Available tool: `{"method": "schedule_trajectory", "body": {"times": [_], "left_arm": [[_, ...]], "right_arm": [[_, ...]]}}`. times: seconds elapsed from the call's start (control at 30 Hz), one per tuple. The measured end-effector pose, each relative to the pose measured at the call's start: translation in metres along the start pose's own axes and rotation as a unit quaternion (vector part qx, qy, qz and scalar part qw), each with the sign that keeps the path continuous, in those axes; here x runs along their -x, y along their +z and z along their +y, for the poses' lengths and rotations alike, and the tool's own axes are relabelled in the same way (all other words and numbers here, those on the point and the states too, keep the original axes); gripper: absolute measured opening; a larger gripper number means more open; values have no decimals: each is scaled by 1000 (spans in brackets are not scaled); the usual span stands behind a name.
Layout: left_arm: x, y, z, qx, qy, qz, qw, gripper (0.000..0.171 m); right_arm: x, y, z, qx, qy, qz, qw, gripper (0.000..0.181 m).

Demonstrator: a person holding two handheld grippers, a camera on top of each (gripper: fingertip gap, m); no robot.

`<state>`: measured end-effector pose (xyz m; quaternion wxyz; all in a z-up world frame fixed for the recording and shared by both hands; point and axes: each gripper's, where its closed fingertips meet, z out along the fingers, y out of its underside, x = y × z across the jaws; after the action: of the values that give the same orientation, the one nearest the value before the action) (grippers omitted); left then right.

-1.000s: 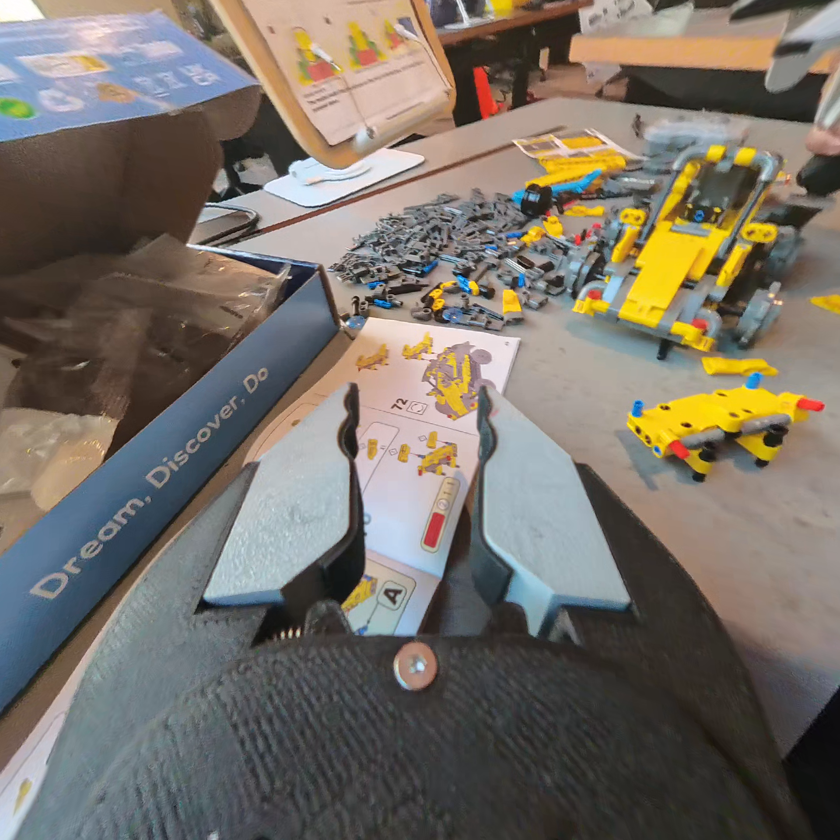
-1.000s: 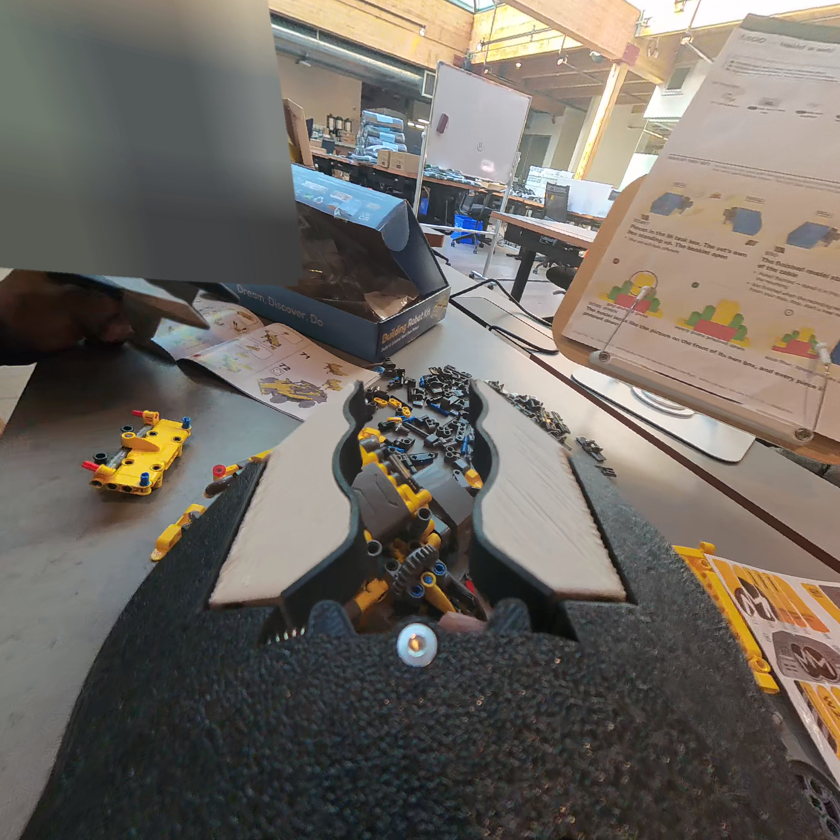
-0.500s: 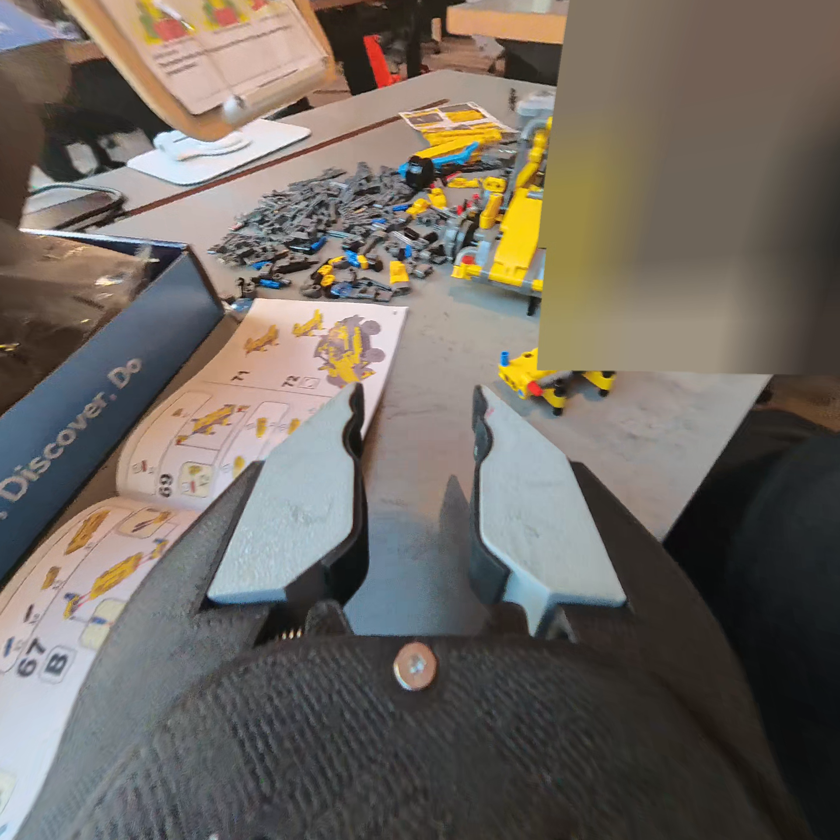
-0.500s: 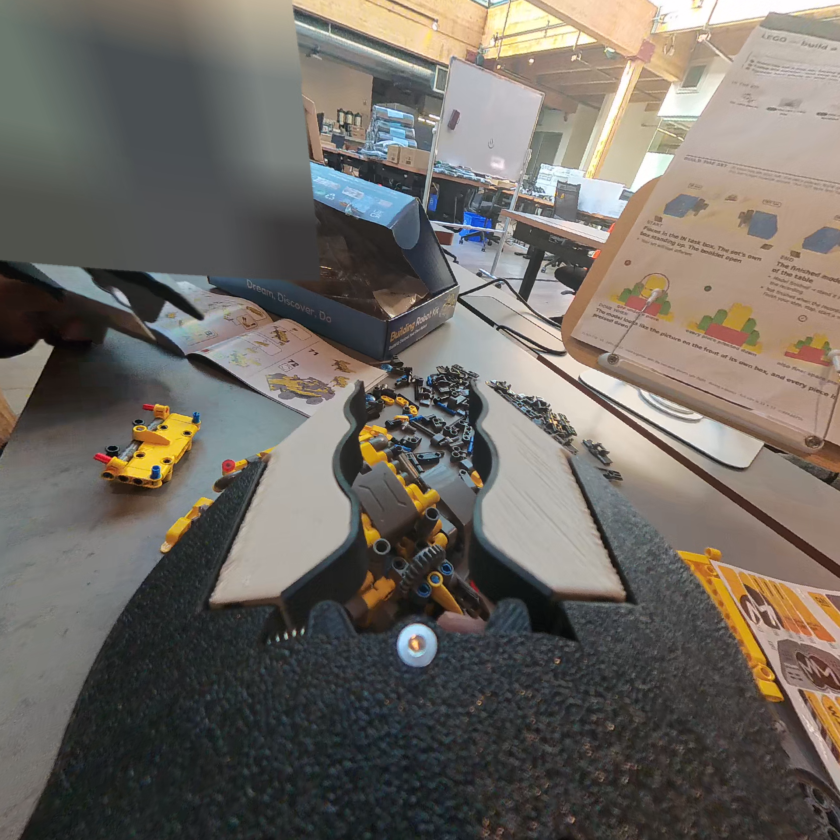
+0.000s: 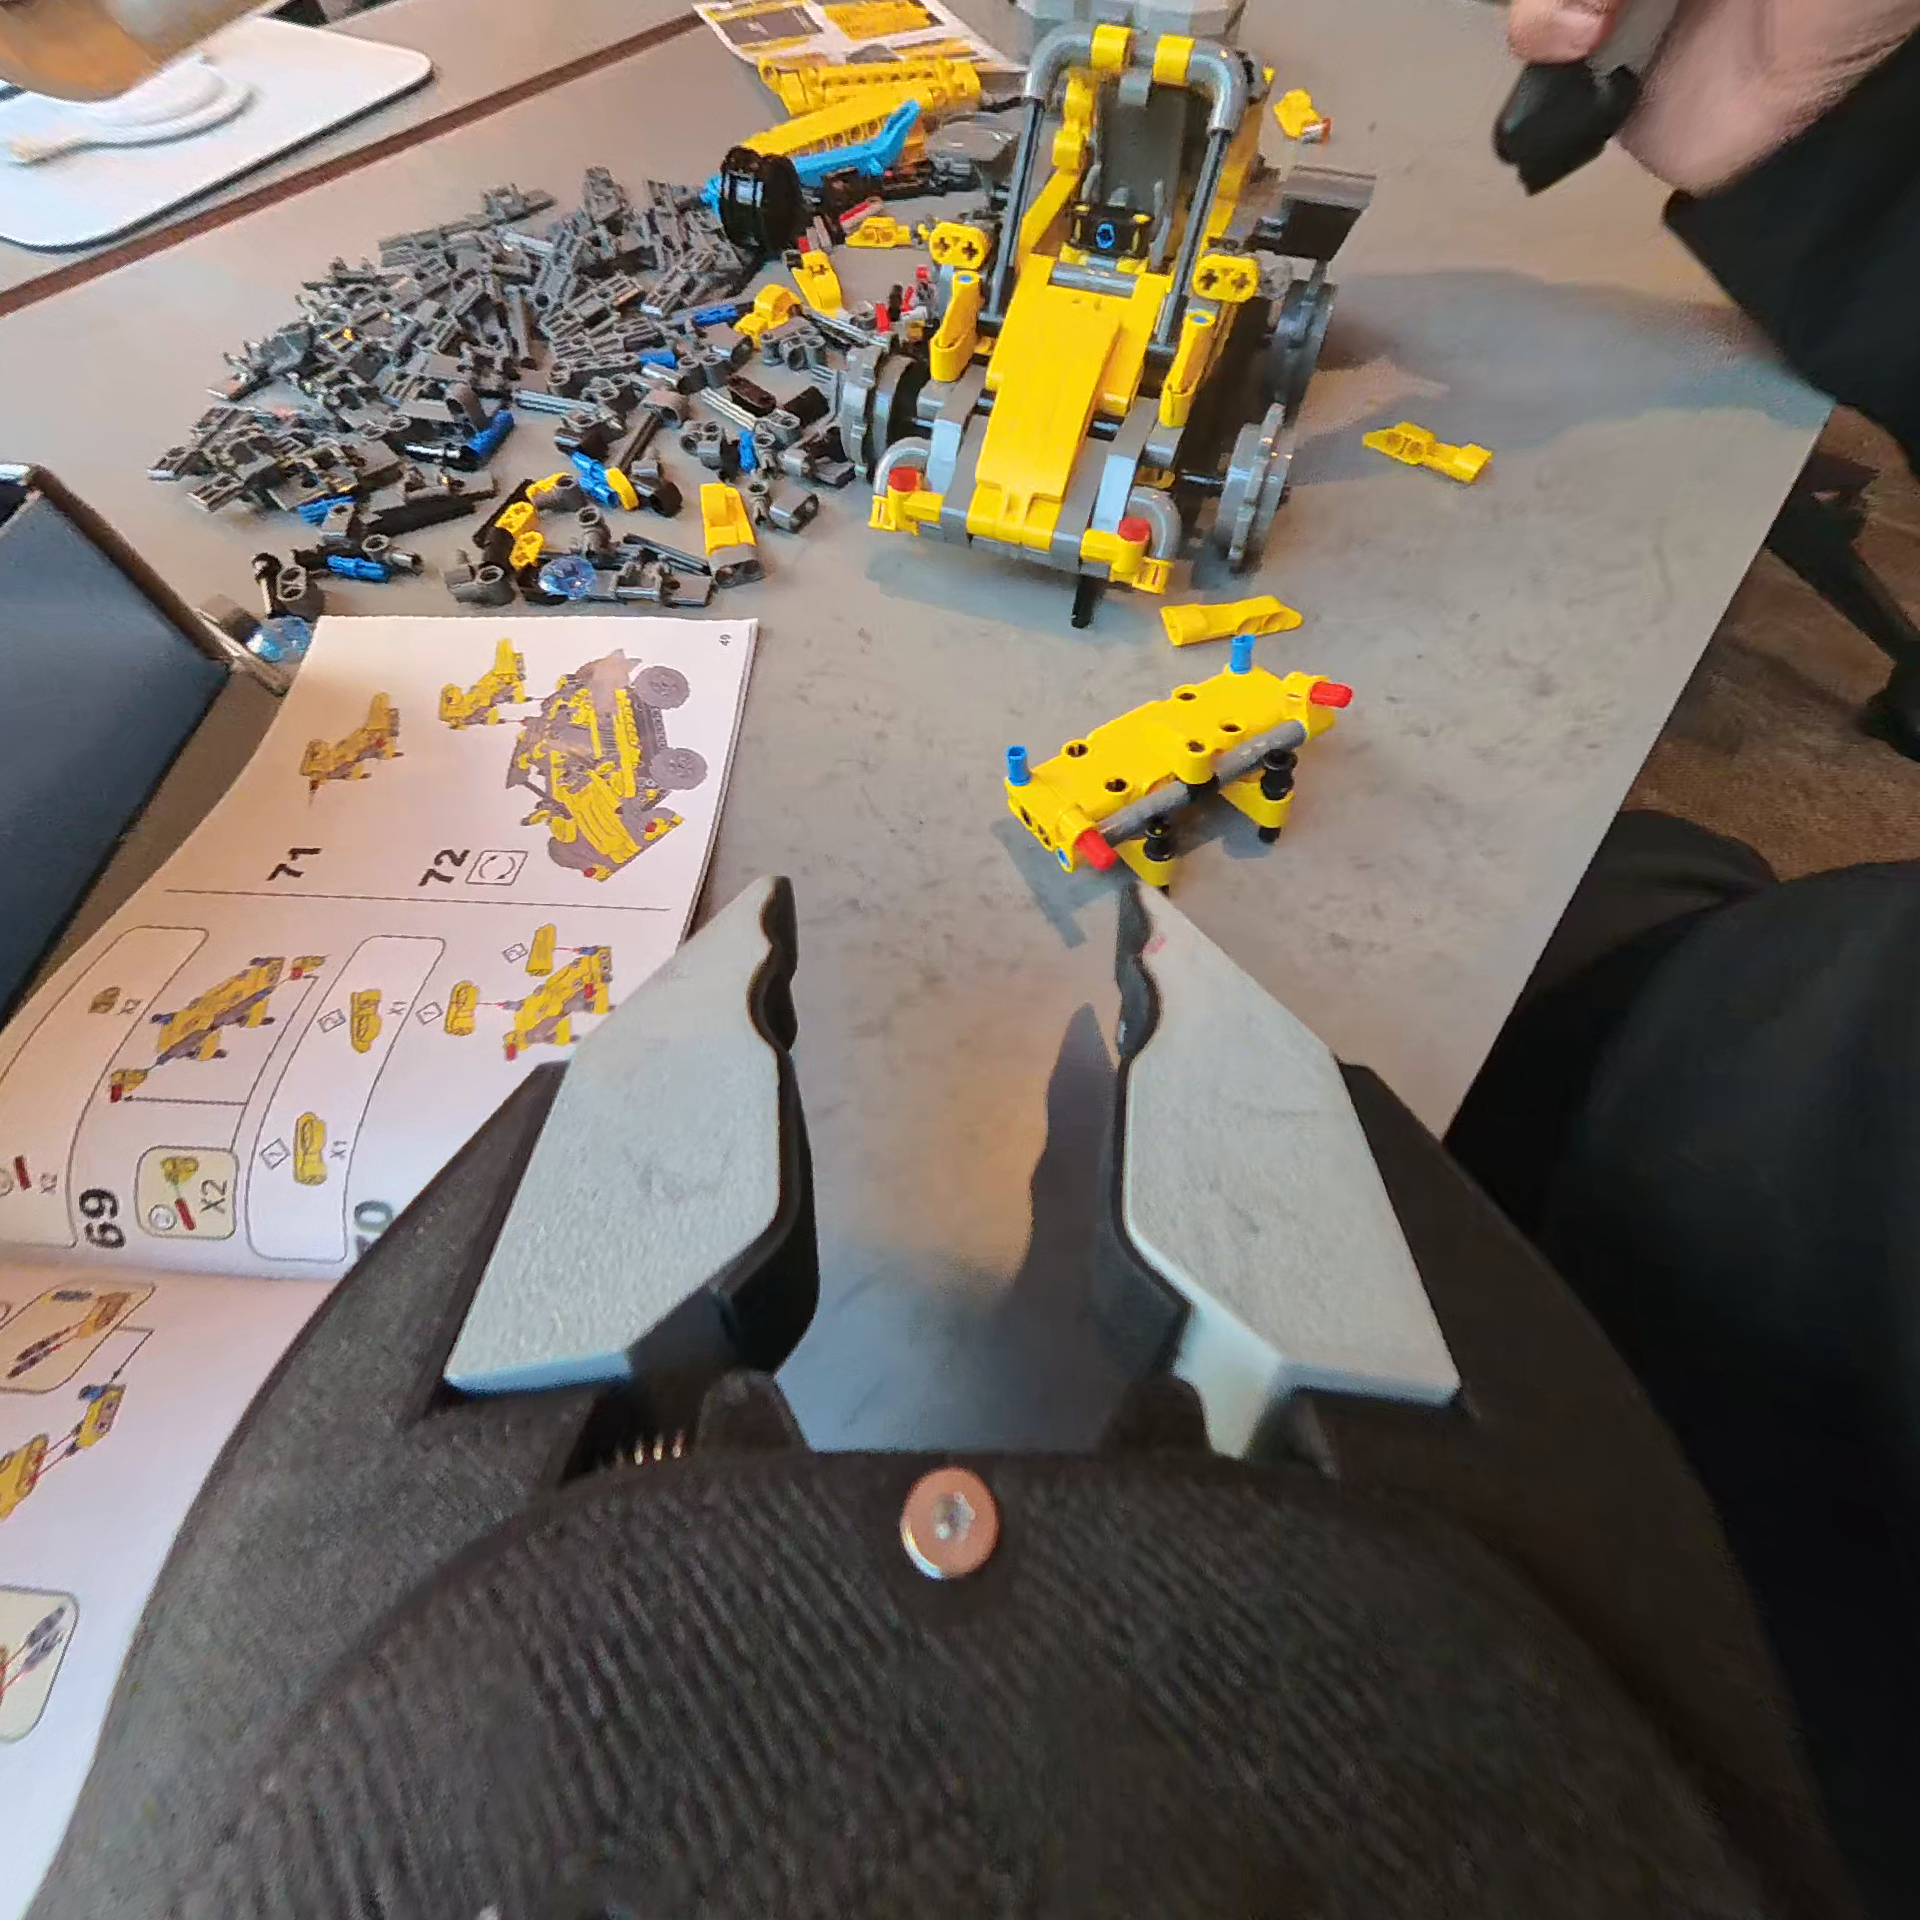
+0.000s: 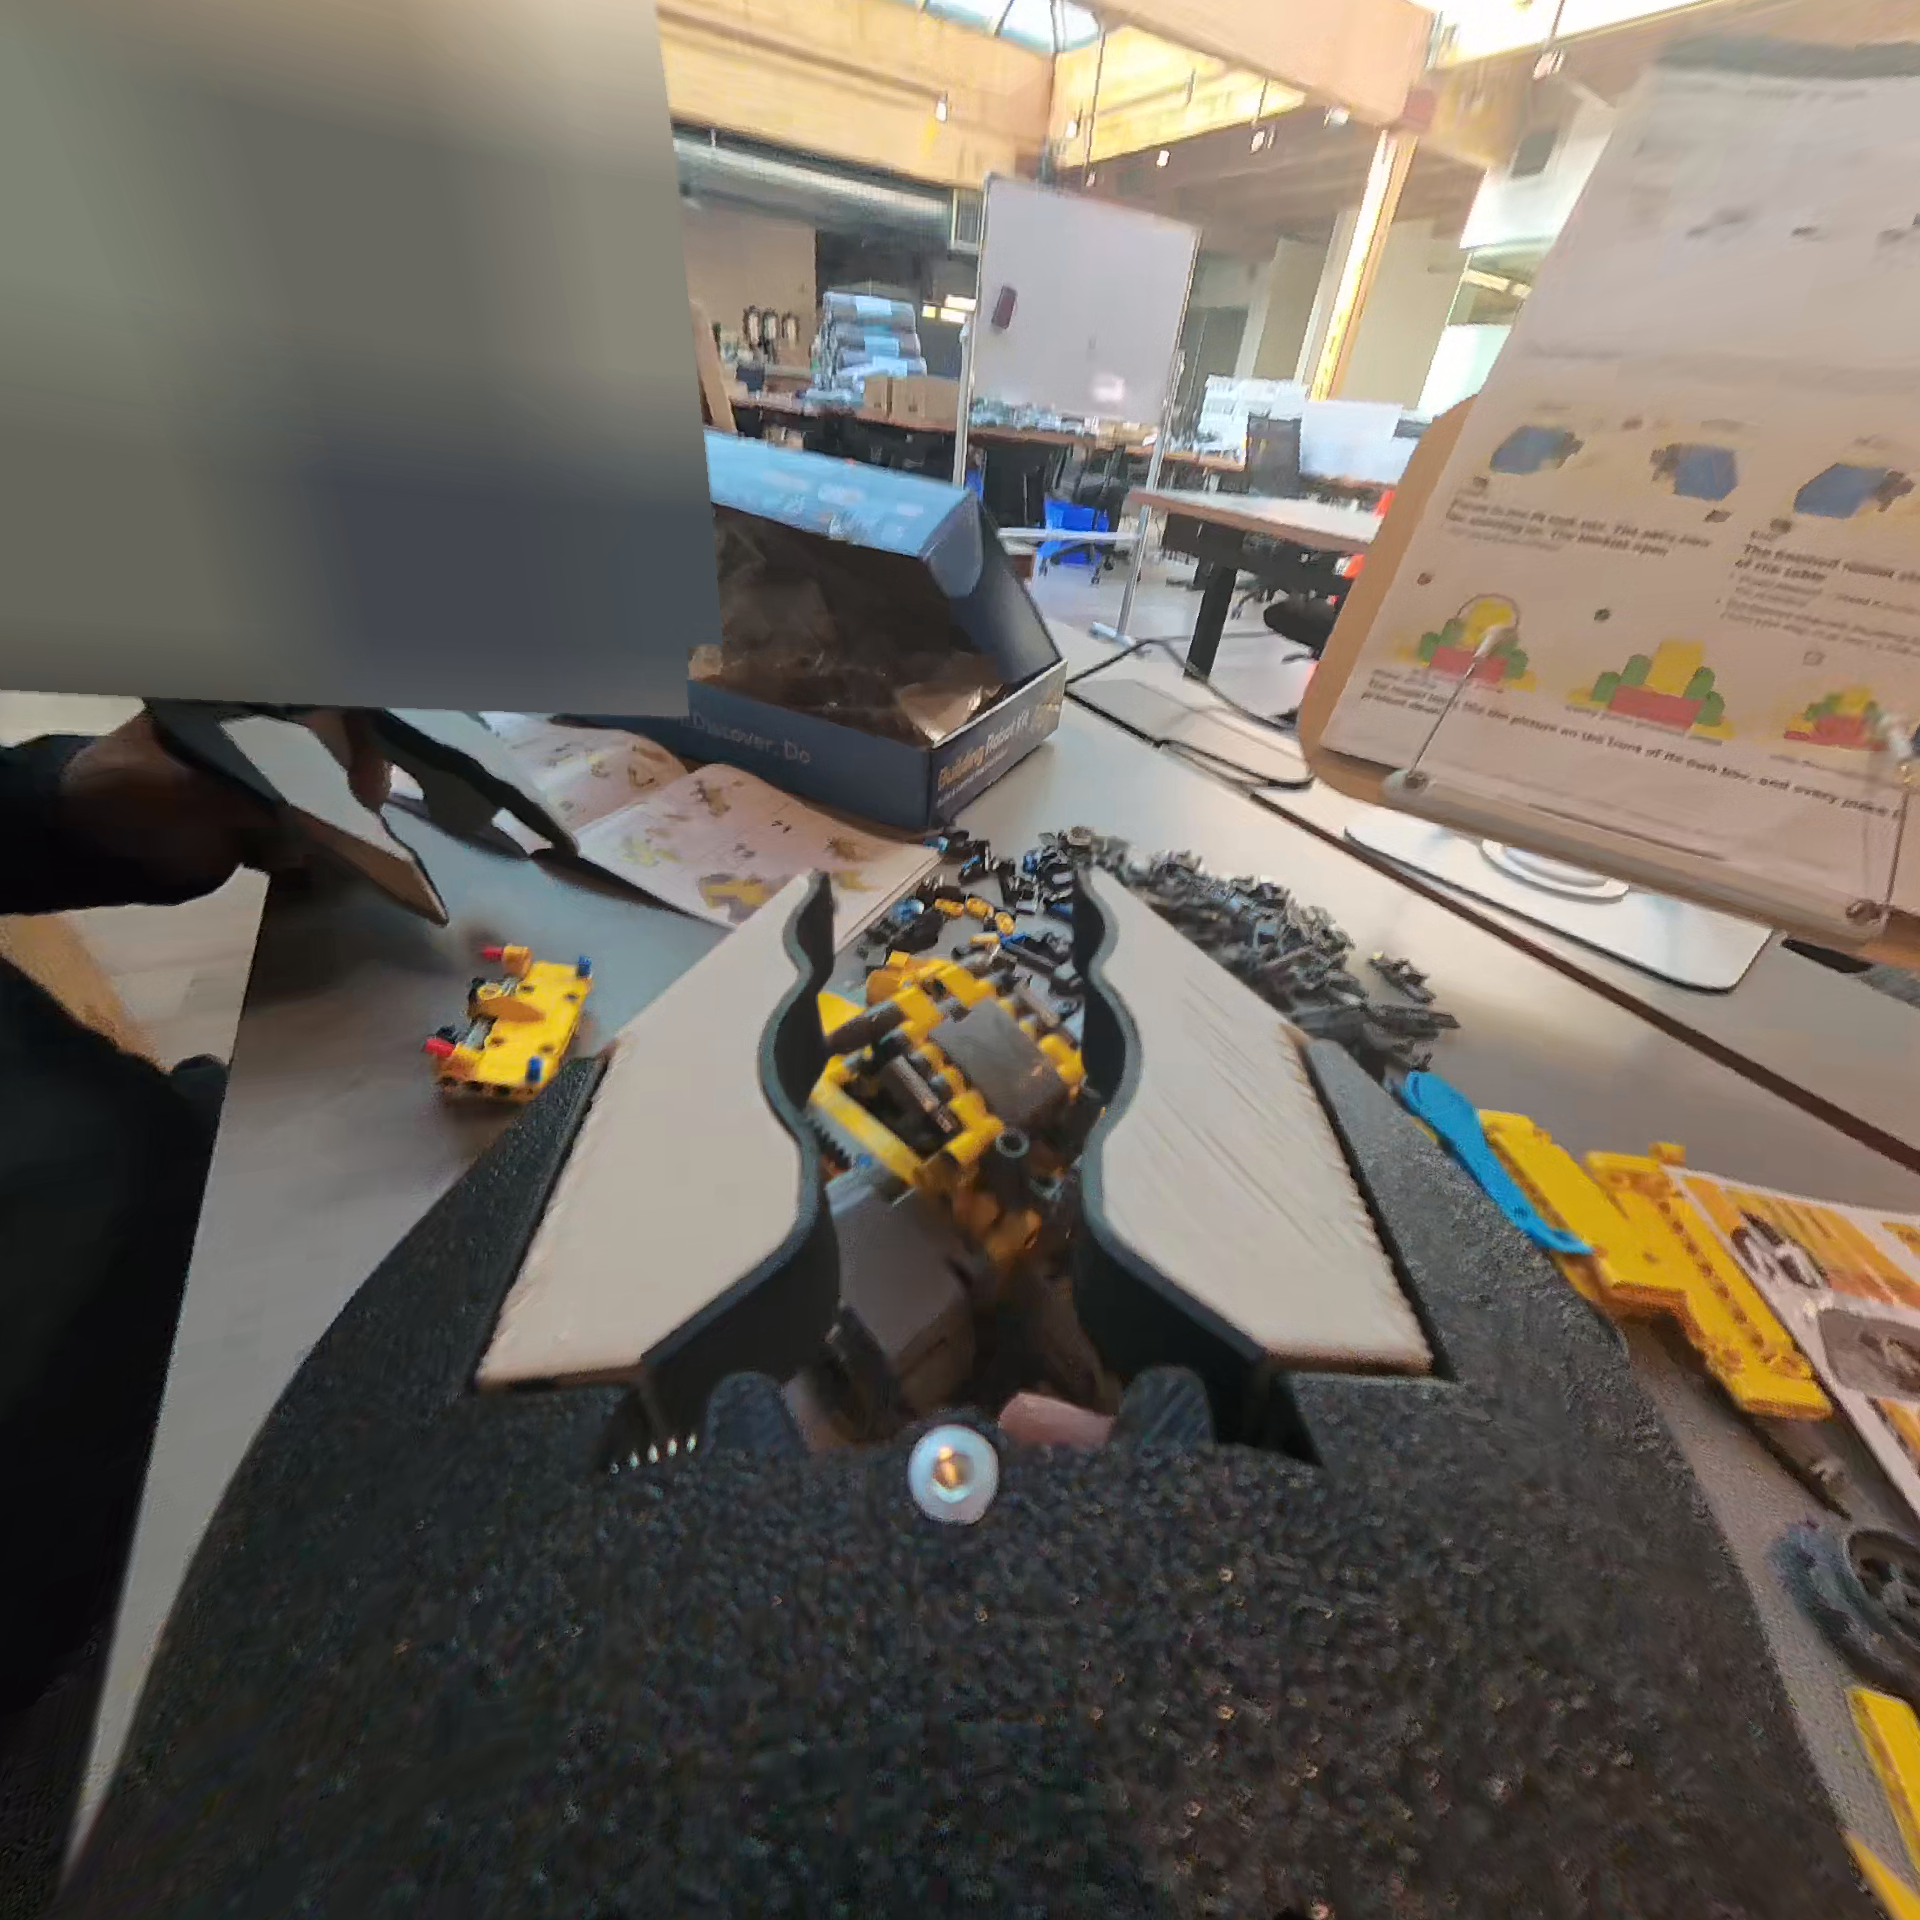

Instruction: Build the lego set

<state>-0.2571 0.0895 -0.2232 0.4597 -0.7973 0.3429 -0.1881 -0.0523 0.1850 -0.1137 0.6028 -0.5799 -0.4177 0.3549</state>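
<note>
Over surface (image 5: pixel 1455 644): left gripper (image 5: pixel 956 935) hovering, fingers parted, empty, near yellow block (image 5: pixel 1174 769); right gripper (image 6: pixel 951 914) straddling vehicle (image 6: pixel 956 1070), contact indeterminable.

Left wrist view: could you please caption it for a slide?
Open left tongs hover over grey table, near small yellow brick assembly.
</note>
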Motion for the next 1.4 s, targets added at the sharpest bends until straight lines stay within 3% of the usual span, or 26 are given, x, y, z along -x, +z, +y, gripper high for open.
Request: {"method": "schedule_trajectory", "body": {"times": [0.23, 0.33, 0.7, 1.03, 1.23, 1.27, 1.4], "left_arm": [[-9, 9, 1, 20, -3, 37, 999, 61], [-15, 13, 2, 30, 5, 62, 998, 62], [-30, 28, 1, 51, 28, 86, 995, 63], [-39, 35, -10, 32, 36, 112, 992, 63], [-41, 32, -10, 26, 52, 104, 993, 62], [-41, 31, -10, 24, 53, 104, 993, 61], [-42, 31, -11, 21, 53, 110, 992, 58]], "right_arm": [[46, -27, 54, 171, -41, -56, 983, 42], [57, -50, 75, 233, -15, -90, 968, 39], [81, -52, 120, 335, -3, -133, 933, 38], [85, -54, 137, 355, -4, -125, 926, 27], [90, -51, 136, 347, -7, -137, 928, 19], [92, -51, 136, 350, -10, -142, 926, 8], [95, -49, 136, 355, -18, -143, 924, 8]]}}
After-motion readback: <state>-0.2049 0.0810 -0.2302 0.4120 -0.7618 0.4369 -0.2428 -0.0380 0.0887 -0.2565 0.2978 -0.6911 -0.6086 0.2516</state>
